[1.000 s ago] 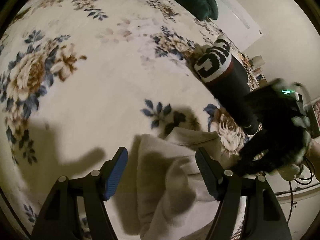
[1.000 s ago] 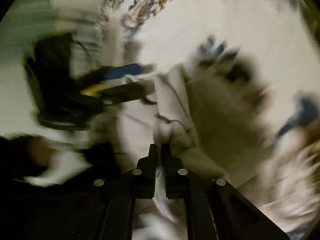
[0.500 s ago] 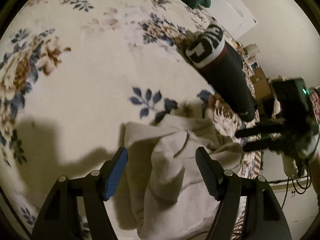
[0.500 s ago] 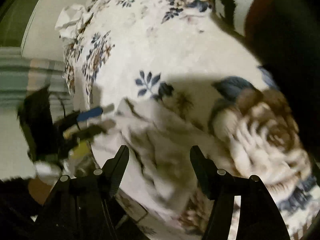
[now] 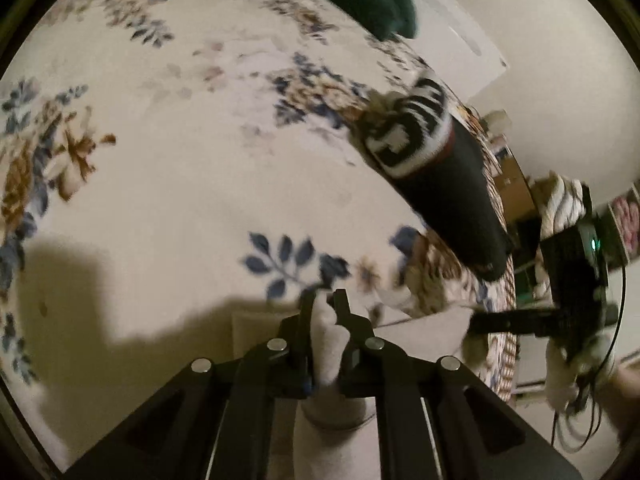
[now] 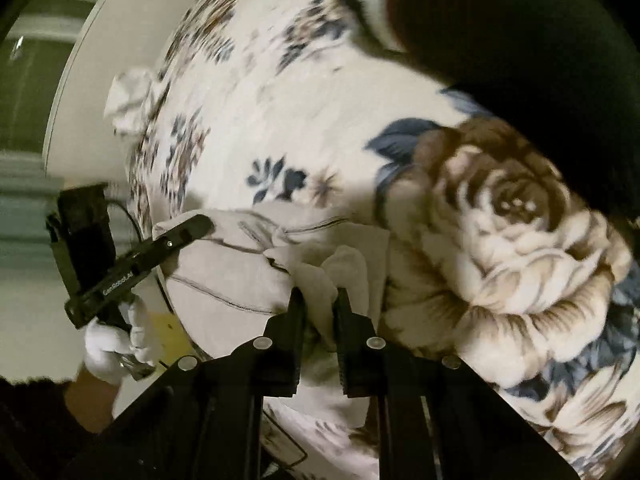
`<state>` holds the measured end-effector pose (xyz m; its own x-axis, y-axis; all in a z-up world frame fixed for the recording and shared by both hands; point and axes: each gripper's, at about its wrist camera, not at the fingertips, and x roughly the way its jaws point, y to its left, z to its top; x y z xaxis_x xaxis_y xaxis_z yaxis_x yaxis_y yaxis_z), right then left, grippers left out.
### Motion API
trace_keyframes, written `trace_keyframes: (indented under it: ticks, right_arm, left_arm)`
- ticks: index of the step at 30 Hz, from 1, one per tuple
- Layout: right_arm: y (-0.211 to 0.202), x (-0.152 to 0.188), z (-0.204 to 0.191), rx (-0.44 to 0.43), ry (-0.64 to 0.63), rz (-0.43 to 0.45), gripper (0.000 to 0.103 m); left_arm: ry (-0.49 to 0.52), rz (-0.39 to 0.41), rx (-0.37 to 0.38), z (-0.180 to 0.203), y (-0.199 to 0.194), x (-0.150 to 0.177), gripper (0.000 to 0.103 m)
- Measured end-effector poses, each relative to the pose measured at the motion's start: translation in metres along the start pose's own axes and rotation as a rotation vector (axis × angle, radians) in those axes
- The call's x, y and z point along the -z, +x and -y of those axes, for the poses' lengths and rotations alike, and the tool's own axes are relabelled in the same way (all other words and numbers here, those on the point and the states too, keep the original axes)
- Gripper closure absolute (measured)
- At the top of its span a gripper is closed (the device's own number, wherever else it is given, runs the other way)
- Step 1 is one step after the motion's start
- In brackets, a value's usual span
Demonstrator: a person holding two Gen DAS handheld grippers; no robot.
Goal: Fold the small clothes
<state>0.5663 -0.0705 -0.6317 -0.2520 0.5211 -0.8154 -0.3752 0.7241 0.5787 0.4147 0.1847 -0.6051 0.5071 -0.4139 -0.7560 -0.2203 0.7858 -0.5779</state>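
On the floral blanket [image 5: 192, 208], both claws, left [image 5: 324, 304] and right [image 6: 320, 300], pinch the cream garment [image 6: 240, 272].

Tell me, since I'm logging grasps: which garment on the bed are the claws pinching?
The pale grey garment at the bed's edge, with both claws shut on it. The black sock with its white patterned cuff lies untouched beyond it.

White lettering that reads roughly "GenRobot.AI" is printed along the black finger of the left gripper [image 6: 182, 236], seen to the left of the right gripper's own fingers in the right wrist view. Large black-and-white block letters are woven into the cuff of the dark sock [image 5: 408, 136] ahead and to the right of the left gripper, but they cannot be made out.
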Motion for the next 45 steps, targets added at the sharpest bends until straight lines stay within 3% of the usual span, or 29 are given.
trace_keyframes:
  ticks: [3,8,12,14,15,17,18,19,25,30,31,32,33,34,36,38,41,45]
  right_arm:
    - [0.002,-0.008,0.016,-0.036,0.094,0.043,0.088]
    - [0.02,-0.02,0.026,0.014,0.151,0.094,0.088]
    - [0.035,-0.027,0.033,0.051,0.171,0.087,0.088]
    - [0.037,-0.028,0.028,0.063,0.154,0.078,0.088]
    - [0.033,-0.028,0.024,0.057,0.147,0.079,0.083]
    - [0.025,-0.025,0.018,0.046,0.137,0.079,0.062]
    - [0.018,-0.022,0.016,0.03,0.133,0.093,0.046]
    - [0.01,-0.017,0.014,0.012,0.129,0.111,0.04]
    - [-0.01,0.003,0.005,0.003,0.065,0.125,0.04]
    - [0.001,0.016,-0.008,0.034,-0.048,0.072,0.04]
    - [0.006,0.018,-0.012,0.058,-0.077,0.058,0.04]
    - [0.011,0.021,-0.016,0.083,-0.118,0.051,0.04]
    - [0.015,0.023,-0.02,0.108,-0.156,0.055,0.048]
    - [0.018,0.024,-0.023,0.132,-0.179,0.056,0.086]
    - [0.017,0.025,-0.028,0.142,-0.196,0.068,0.089]
    - [0.006,0.027,-0.034,0.148,-0.222,0.102,0.09]
    - [-0.014,0.026,-0.033,0.12,-0.19,0.147,0.091]
    - [-0.027,0.011,-0.013,0.054,-0.047,0.189,0.091]
  left_arm:
    - [-0.031,-0.034,-0.028,-0.013,0.022,-0.008,0.097]
    - [-0.07,-0.117,-0.055,-0.036,0.054,-0.011,0.097]
    - [-0.104,-0.142,-0.031,-0.04,0.055,-0.014,0.092]
    - [-0.155,-0.134,0.02,-0.042,0.044,-0.017,0.093]
    - [-0.179,-0.125,0.029,-0.043,0.036,-0.018,0.086]
    - [-0.214,-0.109,0.04,-0.044,0.022,-0.02,0.061]
    - [-0.233,-0.092,0.053,-0.046,0.013,-0.019,0.043]
    - [-0.256,-0.06,0.073,-0.048,0.0,-0.017,0.041]
    - [-0.239,-0.054,0.099,-0.04,-0.025,0.004,0.041]
    - [-0.155,-0.115,0.074,-0.018,0.001,0.023,0.044]
    - [-0.122,-0.107,0.071,-0.011,0.007,0.025,0.053]
    - [-0.091,-0.1,0.07,-0.006,0.007,0.027,0.07]
    - [-0.046,-0.101,0.051,0.002,0.009,0.028,0.096]
    - [0.005,-0.089,0.028,0.011,0.007,0.028,0.094]
    - [0.084,-0.02,0.027,0.029,-0.011,0.025,0.095]
    - [0.094,0.026,0.039,0.038,-0.026,0.018,0.095]
    - [0.05,0.05,0.062,0.032,-0.029,0.004,0.095]
    - [-0.077,0.007,0.057,0.0,0.006,-0.016,0.095]
